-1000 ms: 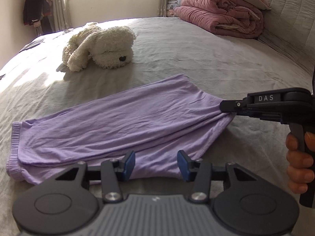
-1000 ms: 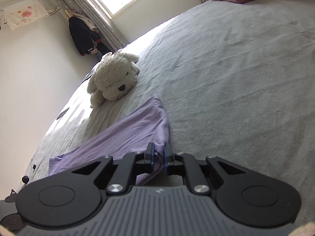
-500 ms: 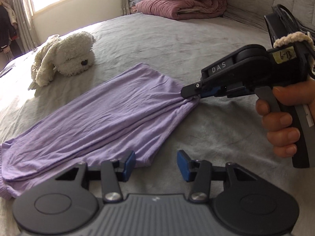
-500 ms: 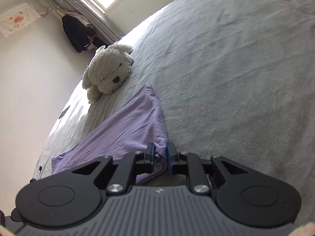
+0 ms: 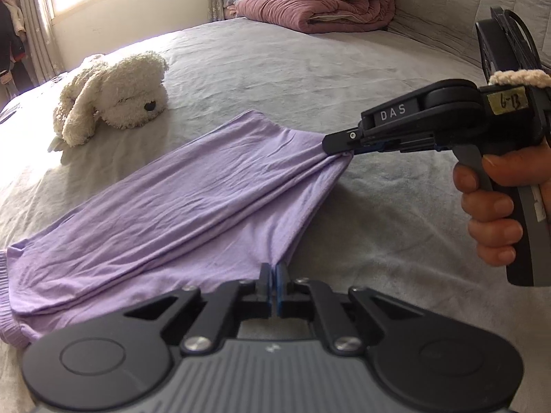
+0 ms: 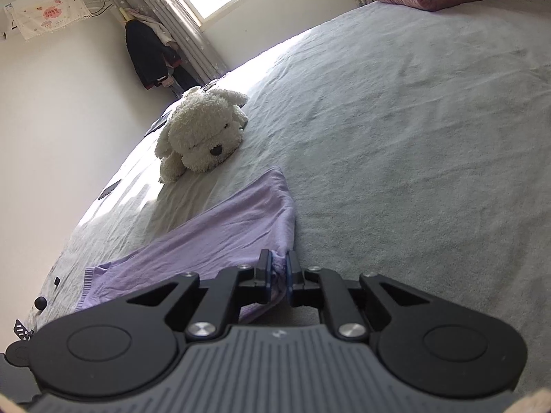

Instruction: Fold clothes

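**What I could not see**

My right hand (image 5: 496, 203) ran off the frame's right side. The lilac garment (image 5: 165, 213) lost its far end at the left edge, and its pinched hem vanished between my pads. The wall poster (image 6: 46, 13) was too small to read.

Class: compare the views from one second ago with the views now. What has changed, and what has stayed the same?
The left gripper, open before, has shut on the near edge of the purple garment. The right gripper keeps its pinch on the garment's end. The plush dog has not moved.
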`<state>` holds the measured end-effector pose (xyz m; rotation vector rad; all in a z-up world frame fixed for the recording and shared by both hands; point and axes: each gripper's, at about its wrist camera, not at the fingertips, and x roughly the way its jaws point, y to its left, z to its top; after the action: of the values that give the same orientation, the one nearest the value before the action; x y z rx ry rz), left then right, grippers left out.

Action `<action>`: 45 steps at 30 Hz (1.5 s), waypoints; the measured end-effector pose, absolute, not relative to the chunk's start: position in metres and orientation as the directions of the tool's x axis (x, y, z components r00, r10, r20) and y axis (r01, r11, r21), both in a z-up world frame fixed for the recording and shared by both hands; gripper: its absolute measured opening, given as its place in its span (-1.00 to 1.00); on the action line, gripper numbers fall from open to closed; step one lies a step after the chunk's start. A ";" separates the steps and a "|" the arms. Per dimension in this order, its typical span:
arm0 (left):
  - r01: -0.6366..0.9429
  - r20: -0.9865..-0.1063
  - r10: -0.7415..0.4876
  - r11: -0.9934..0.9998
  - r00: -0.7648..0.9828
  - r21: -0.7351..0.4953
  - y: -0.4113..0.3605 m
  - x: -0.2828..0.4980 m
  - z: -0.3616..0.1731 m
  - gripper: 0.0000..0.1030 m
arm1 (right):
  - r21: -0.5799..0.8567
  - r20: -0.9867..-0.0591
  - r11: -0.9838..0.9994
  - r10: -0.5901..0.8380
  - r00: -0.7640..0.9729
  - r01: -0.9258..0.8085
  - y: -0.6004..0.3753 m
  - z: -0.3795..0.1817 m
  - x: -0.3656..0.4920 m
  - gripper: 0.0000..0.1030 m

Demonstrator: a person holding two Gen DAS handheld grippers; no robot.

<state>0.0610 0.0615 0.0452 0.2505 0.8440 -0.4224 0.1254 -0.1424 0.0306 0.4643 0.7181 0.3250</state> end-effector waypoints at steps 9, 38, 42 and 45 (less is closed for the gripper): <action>0.480 -0.788 -0.257 0.876 0.559 0.054 0.060 0.065 0.036 -0.92 | 0.549 -0.581 0.829 0.467 0.667 -0.102 -0.146 0.013 0.133 -0.70; 0.281 -0.750 -0.274 0.952 0.601 -0.123 0.101 0.101 0.055 -0.67 | 0.657 -0.511 0.750 0.522 0.683 -0.082 -0.159 -0.001 0.197 -0.60; 0.275 -0.753 -0.269 0.954 0.601 -0.122 0.103 0.102 0.055 -0.66 | 0.679 -0.501 0.730 0.540 0.676 -0.079 -0.156 -0.004 0.214 -0.67; 0.270 -0.754 -0.269 0.955 0.599 -0.125 0.105 0.103 0.055 -0.66 | 0.674 -0.500 0.732 0.552 0.667 -0.100 -0.150 -0.004 0.221 -0.67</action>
<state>0.1030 0.1046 0.0551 0.0021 0.8742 -0.3125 0.2212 -0.1501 -0.0037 0.6578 0.7584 0.3994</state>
